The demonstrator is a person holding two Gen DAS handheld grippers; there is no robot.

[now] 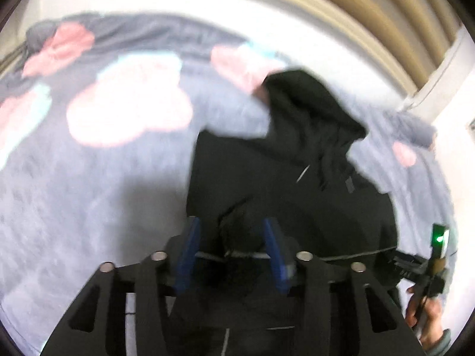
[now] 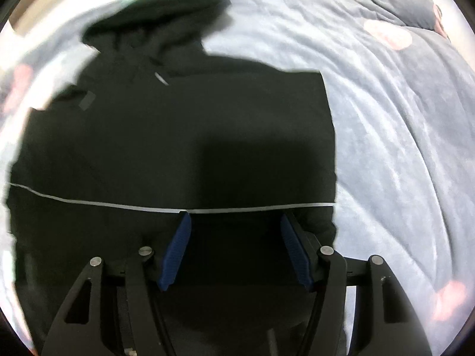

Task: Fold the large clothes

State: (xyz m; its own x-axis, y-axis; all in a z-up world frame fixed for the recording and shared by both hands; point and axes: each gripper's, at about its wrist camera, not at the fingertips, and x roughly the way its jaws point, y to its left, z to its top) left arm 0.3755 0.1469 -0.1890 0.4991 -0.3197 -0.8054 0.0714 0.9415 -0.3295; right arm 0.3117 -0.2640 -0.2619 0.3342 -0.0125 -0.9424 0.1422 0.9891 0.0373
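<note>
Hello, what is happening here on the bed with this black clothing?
A person is folding a black hoodie that lies on a grey blanket with pink patches. Both claws hover low over the hoodie's lower part. The left claw has its jaws apart and fabric bunched between them; the right claw is open above the pale stripe, gripping nothing.

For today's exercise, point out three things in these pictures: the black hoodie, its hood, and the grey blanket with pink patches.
black hoodie (image 2: 184, 136): right wrist view, on the flat body panel.
hood (image 2: 166, 14): right wrist view, on the bunched top.
grey blanket (image 1: 89, 195): left wrist view, on bare fabric left of the hoodie.
</note>
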